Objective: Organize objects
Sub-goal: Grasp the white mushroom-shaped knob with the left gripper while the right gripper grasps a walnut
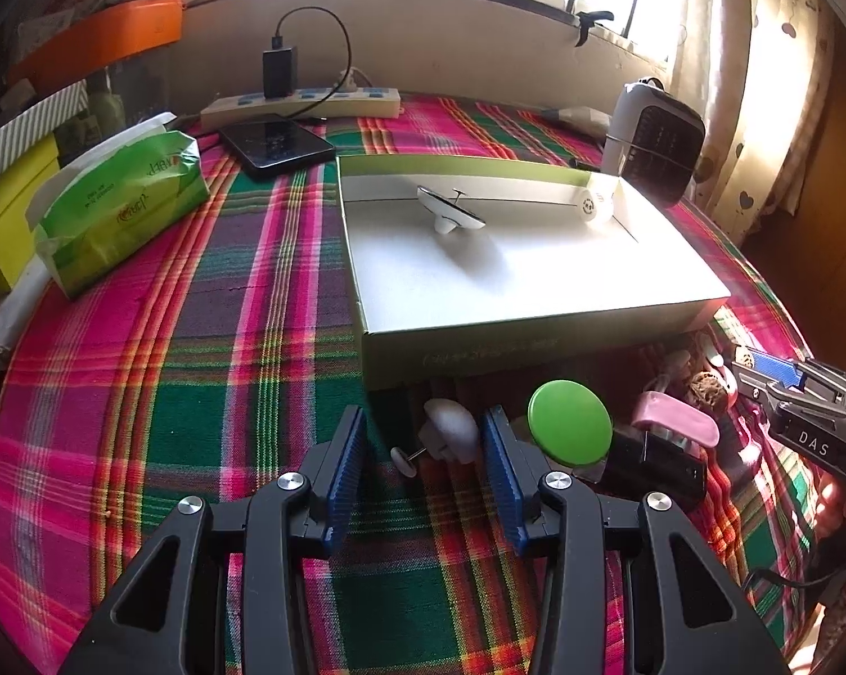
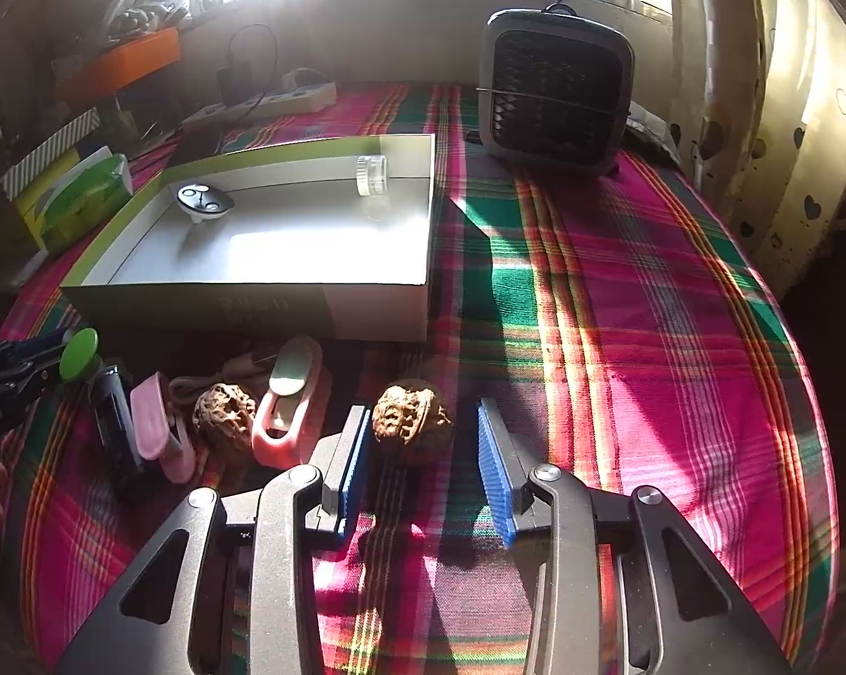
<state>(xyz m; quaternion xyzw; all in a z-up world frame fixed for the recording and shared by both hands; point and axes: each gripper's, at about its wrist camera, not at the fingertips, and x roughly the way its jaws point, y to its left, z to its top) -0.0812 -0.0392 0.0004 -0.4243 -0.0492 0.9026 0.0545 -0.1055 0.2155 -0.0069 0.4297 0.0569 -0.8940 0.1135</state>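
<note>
Right gripper [image 2: 423, 450]: I see jaws apart around a walnut [image 2: 412, 419], left pad touching, right pad clear. Left gripper [image 1: 423, 450] gapes around a white hook [image 1: 451, 433]. Box [image 2: 254, 309] ahead.

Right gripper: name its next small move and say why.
Probably close the right gripper the rest of the way on the wrinkled brown walnut. The nut sits between the blue ribbed fingers, touching the left one, with a gap showing at the right one. The open white cardboard box lies just beyond.
</note>
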